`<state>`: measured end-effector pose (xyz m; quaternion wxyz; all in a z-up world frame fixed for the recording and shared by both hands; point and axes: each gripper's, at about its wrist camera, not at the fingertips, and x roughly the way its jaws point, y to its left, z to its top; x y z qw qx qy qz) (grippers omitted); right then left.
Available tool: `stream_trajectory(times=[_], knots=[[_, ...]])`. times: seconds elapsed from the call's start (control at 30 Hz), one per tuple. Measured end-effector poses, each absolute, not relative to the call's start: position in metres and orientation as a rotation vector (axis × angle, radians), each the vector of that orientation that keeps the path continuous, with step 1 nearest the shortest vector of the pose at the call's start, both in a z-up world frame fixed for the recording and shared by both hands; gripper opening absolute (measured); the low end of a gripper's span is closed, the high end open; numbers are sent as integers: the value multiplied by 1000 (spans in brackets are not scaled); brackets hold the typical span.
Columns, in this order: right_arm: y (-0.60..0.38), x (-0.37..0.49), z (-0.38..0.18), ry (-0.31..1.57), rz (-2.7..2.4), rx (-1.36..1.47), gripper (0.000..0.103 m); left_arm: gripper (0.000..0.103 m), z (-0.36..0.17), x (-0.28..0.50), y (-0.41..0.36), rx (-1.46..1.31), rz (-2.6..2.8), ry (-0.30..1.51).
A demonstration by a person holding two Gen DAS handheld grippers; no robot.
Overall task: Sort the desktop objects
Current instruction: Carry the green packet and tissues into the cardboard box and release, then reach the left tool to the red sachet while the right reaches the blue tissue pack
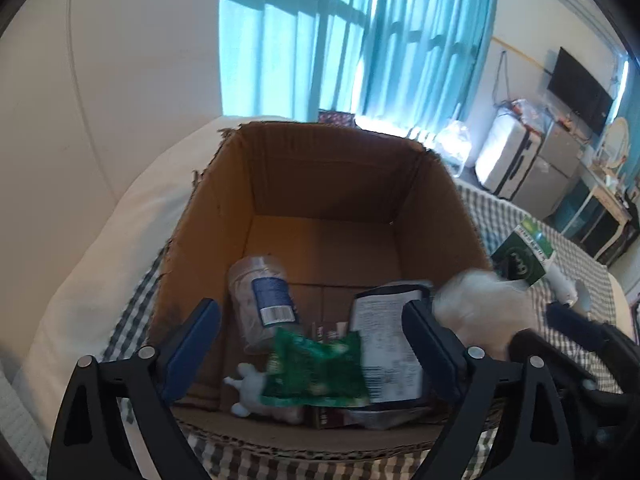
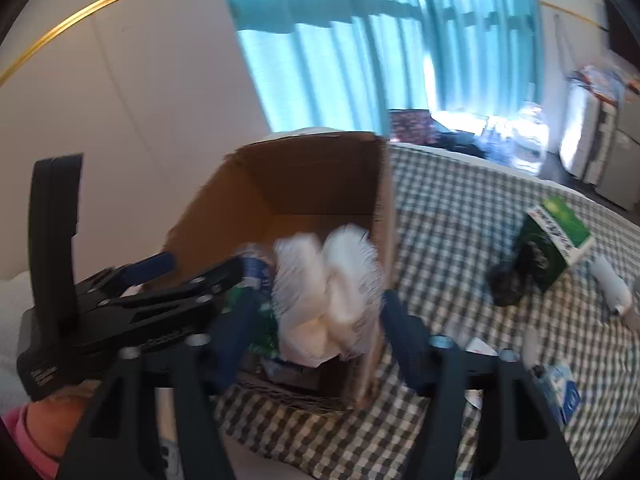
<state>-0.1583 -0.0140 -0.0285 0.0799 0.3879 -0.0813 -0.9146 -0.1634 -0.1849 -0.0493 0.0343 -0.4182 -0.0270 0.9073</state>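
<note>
A brown cardboard box (image 1: 320, 168) stands open on the checked cloth; it also shows in the right wrist view (image 2: 312, 176). In it lie a clear jar with a blue label (image 1: 262, 300), a green packet (image 1: 316, 368), a white-labelled pack (image 1: 386, 344) and a small white figure (image 1: 248, 390). My left gripper (image 1: 312, 344) is open and empty over the box's near edge. My right gripper (image 2: 316, 328) is open; a blurred white soft packet (image 2: 328, 288) is in the air between its fingers over the box's right wall, also seen in the left wrist view (image 1: 480, 308).
On the checked cloth (image 2: 460, 220) right of the box stand a green carton (image 2: 554, 240), a white bottle (image 2: 612, 288), a dark lump (image 2: 506, 284) and a blue-white pack (image 2: 560, 392). A white pillow (image 1: 100, 240) lies left of the box. Blue curtains hang behind.
</note>
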Motion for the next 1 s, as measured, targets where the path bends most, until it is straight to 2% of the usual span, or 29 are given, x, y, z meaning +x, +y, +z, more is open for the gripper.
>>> stream_trajectory(times=[0.27, 0.37, 0.6, 0.8, 0.9, 1.0], knots=[[15, -135, -8, -294, -2840, 1144, 76, 96, -26, -137, -181, -1247, 2812, -59], [25, -118, 7, -281, -2897, 1112, 76, 103, -9, -118, -165, -1183, 2817, -17], [52, -73, 40, -253, -3007, 1052, 77, 103, 19, -81, -121, -1085, 2790, 60], [97, -30, 50, -240, -3113, 1035, 84, 103, 18, -60, -82, -1083, 2758, 66], [130, -11, 46, -284, -3157, 1060, 85, 103, 10, -55, -61, -1096, 2726, 71], [165, 5, 39, -404, -3147, 1115, 85, 103, -4, -55, -37, -1116, 2695, 118]])
